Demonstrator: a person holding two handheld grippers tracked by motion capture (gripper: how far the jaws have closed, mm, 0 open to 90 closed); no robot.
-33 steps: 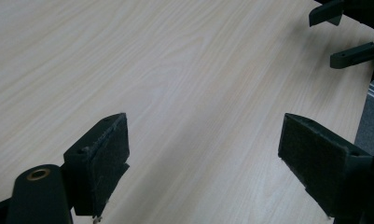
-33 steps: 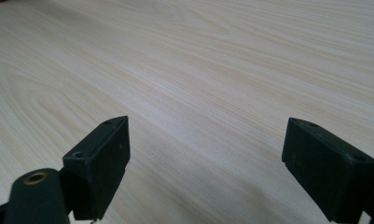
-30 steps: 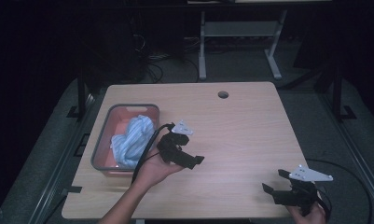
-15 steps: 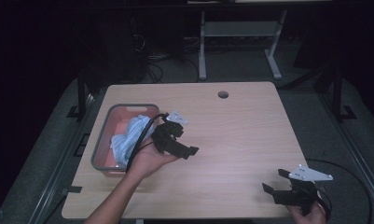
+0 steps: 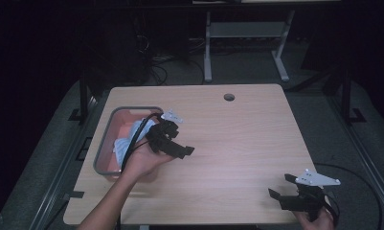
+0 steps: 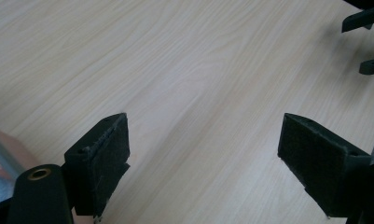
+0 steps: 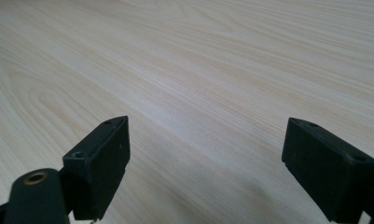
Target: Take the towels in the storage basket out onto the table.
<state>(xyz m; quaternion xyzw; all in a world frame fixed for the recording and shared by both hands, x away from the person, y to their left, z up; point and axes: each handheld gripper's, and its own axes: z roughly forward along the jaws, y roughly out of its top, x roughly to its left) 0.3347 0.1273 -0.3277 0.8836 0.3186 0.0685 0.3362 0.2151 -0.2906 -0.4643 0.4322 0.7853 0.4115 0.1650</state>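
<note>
Table: light beige wood, fine straight grain lines (clear in both gripper views), one small dark round hole near the far edge.
Bin: grey rim, pinkish-red inside.
Cloth in the bin: pale blue, slightly whitish on the folds.
Left gripper: matte black body and jaws, black cable, light grey three-cornered plate on top. Its pads are black with a rough, speckled texture; a brass-coloured ring sits on the black knob at bottom left.
Right gripper: same scheme, black with a light grey plate; pads plain black.
Floor around the table: dark grey. Background frame: light grey metal.
</note>
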